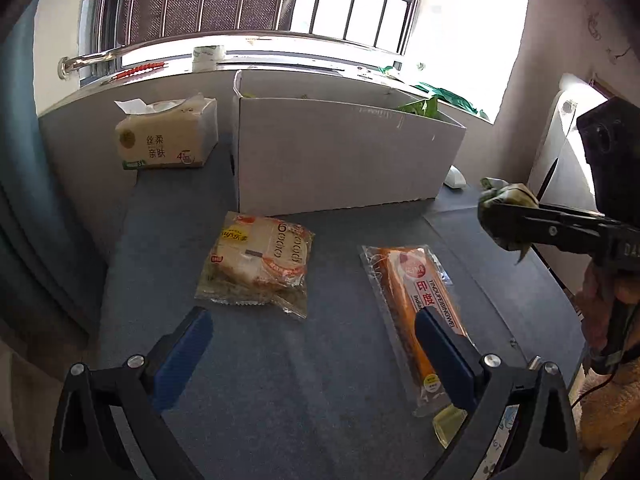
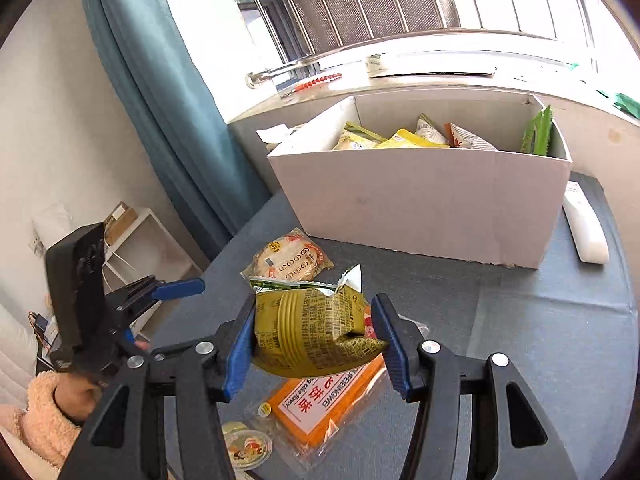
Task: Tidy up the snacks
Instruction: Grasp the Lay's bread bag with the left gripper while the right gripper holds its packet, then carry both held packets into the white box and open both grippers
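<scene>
the left wrist view shows the left gripper (image 1: 314, 344) with blue pads spread wide and empty over the blue-grey cloth table (image 1: 320, 400), between a clear-wrapped sandwich bread pack (image 1: 258, 264) and a long orange flatbread packet (image 1: 416, 308), and behind them a cream tissue pack (image 1: 168, 136) just left of the white cardboard box (image 1: 344, 156). only the right wrist view looks into that box, showing yellow and green snack packets (image 2: 404, 138), and shows the right gripper (image 2: 314, 340) part-closed, pads pressing a crumpled olive-green snack bag (image 2: 312, 336) lifted above the flatbread packet, which it partly hides; a white remote control (image 2: 586, 232) lies right of the box.
</scene>
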Tool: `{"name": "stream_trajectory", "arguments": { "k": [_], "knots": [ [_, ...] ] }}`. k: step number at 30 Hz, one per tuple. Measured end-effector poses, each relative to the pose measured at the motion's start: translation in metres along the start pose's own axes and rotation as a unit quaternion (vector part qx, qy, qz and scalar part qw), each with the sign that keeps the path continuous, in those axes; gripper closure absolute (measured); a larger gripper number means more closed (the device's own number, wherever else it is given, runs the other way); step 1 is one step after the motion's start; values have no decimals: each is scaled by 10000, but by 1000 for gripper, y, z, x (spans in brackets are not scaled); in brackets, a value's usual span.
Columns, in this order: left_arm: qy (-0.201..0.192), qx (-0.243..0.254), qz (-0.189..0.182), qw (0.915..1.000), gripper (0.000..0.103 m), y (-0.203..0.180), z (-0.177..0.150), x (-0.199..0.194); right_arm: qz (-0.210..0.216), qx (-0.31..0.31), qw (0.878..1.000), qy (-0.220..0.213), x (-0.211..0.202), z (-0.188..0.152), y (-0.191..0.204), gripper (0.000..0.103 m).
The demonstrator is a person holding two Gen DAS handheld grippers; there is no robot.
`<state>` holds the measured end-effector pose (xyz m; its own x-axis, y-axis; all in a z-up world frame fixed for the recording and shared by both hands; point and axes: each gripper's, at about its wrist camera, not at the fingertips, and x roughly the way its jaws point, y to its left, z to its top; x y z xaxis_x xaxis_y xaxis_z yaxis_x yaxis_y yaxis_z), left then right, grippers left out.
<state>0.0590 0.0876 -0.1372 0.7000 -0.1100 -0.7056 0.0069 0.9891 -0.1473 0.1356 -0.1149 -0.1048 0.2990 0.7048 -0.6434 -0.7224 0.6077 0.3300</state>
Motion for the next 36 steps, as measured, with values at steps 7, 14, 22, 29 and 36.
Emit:
{"name": "stream_trajectory", "arguments": {
  "k": [7, 14, 22, 29, 36],
  "knots": [
    [704, 298, 333, 9965, 0, 21, 40, 72, -123, 427, 9982, -404, -54, -40, -5, 43],
    [839, 131, 497, 9951, 26, 36, 45, 88, -349, 434, 9979, -327, -62, -57, -13, 42],
    [197, -306, -207, 9991, 26, 43, 40, 27, -422, 561, 9974, -179, -48, -63, -17, 42],
    [-925, -288, -767, 9923, 26, 24, 71, -48, -486, 533, 9959, -547, -50, -30, -15, 42],
    [-1413, -295, -946, 9850, 26, 6, 138, -61, -670, 493, 9922, -928, -50, 47, -26, 42]
  ]
}}
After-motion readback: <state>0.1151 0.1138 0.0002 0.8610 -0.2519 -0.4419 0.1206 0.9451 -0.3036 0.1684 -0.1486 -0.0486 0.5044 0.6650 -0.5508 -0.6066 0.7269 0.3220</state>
